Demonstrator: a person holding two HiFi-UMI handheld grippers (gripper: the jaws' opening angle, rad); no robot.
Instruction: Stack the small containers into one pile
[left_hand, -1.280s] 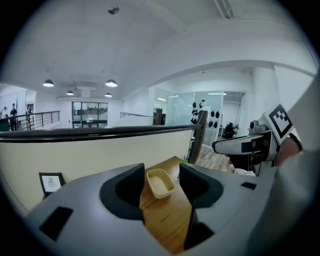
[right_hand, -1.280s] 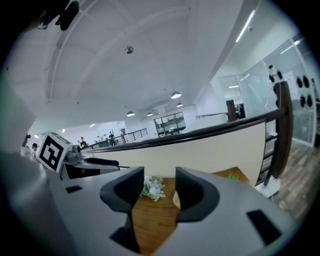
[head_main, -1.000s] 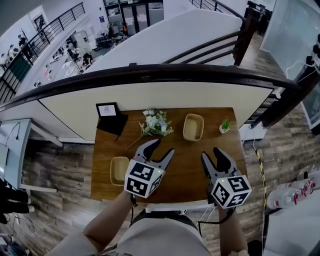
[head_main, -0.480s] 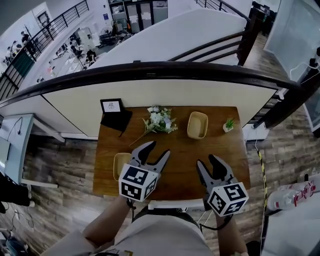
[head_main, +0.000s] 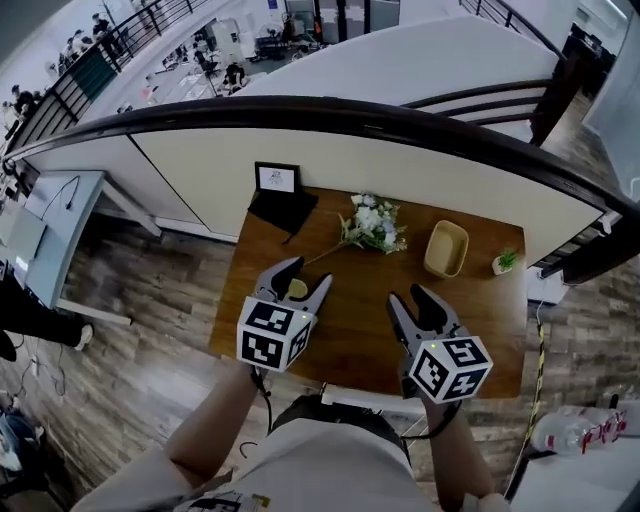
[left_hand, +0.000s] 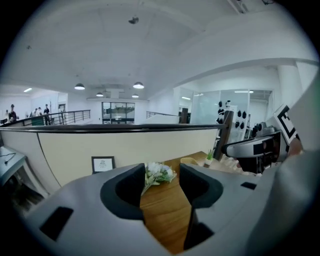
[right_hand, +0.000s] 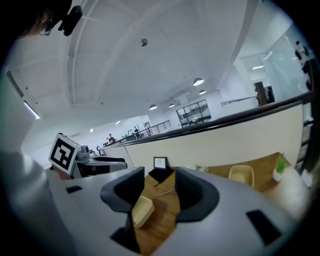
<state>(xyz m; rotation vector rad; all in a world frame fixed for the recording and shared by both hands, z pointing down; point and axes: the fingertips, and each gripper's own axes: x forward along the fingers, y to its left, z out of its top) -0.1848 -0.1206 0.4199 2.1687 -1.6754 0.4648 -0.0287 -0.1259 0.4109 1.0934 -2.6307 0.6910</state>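
**Left tongs moving in over the near container; nothing grasped yet**

The left tongs (head_main: 306, 271) are now sitting in line with the near container (head_main: 297, 290). A second ago that container was lying clear to their left. In the head view only a sliver of it is showing between the two arms. The left gripper view is showing bare wood and the flowers (left_hand: 159, 172) beyond the jaws, so the tongs are riding above the container, not around it. Their jaws are standing moderately apart, are holding nothing, and are not changing their gap.

The right tongs (head_main: 405, 293) are hanging above the near edge of the surface (head_main: 360, 330), jaws likewise apart and empty. They have drawn slightly back toward the person. Their own view is looking across at the near container (right_hand: 140, 210).

The far container (head_main: 446, 249) is resting untouched toward the far right of the surface, between the flowers and the small plant (head_main: 503, 261), well apart from the near one.

Assessment: the stacking is only beginning, since both containers are lying separate. The shift suggests the left tongs are approaching a first pick-up. They are still needing to drop and close on a wall of the container.
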